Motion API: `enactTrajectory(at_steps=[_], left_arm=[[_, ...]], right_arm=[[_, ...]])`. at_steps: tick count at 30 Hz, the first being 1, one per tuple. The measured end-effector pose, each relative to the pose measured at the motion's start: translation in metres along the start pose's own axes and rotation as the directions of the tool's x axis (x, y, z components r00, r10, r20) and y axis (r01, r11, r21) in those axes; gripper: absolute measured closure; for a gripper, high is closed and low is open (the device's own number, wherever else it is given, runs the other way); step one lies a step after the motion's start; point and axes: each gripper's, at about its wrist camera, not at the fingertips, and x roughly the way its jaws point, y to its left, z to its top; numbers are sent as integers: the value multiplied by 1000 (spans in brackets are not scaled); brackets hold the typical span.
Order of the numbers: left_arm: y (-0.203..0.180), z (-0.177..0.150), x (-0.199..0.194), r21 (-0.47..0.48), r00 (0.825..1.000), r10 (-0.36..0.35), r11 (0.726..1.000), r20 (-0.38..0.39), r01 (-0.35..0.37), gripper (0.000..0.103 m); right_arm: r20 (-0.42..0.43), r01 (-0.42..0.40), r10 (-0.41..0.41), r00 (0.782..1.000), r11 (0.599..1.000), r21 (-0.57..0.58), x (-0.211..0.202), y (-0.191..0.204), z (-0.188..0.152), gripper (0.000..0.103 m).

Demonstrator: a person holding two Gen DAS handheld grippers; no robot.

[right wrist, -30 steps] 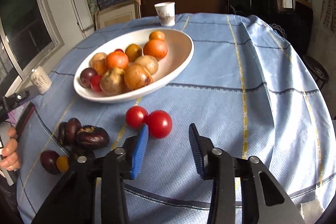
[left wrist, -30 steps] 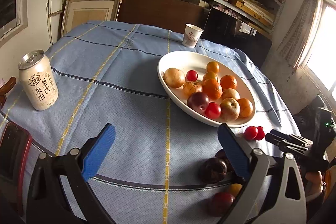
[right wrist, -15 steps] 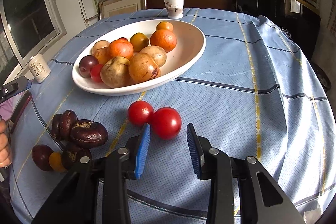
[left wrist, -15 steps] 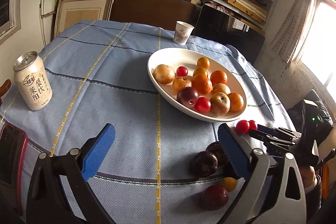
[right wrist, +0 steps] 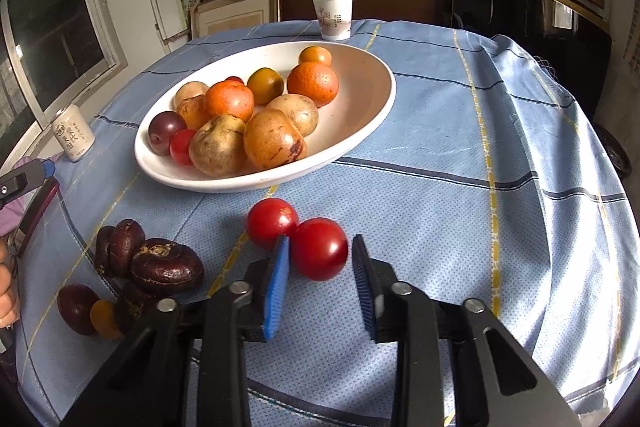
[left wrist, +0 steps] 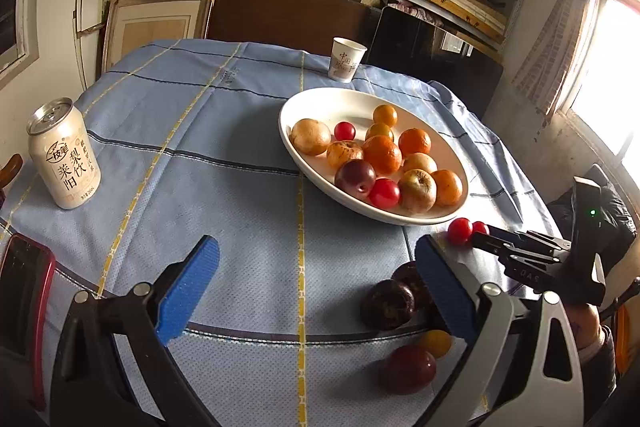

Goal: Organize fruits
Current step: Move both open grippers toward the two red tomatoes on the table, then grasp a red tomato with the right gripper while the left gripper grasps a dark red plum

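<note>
Fingers apart, right gripper (right wrist: 320, 267) brackets nearer tomato (right wrist: 319, 248); next: close, lift to bowl (right wrist: 372, 115). Left gripper (left wrist: 316, 287) idles, spread wide.

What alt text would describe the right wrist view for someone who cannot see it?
An open right gripper with blue pads straddles a red tomato lying on a blue tablecloth, a second tomato touching it. Behind sits a white bowl of fruit; dark fruits cluster at left.

The can (left wrist: 64, 155) reads 梨饮 and 莱阳; the paper cup (left wrist: 346, 60) 中国
</note>
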Motion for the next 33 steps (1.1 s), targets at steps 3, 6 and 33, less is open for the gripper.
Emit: enactTrajectory(at_steps=[3,6,33], left_arm=[[1,-1,1,2,1000,-3,1000,-12,3,7],[-2,-3,5,55,990,-105,992,-90,110,7],[-60,-70,7,420,928,-203,847,-312,327,51]], right_arm=[[4,-2,2,1000,1000,2,-2,0,-1,73],[28,-57,55,998,996,71,-12,-11,-3,73],[87,-113,101,991,982,153,-27,-21,-4,73]])
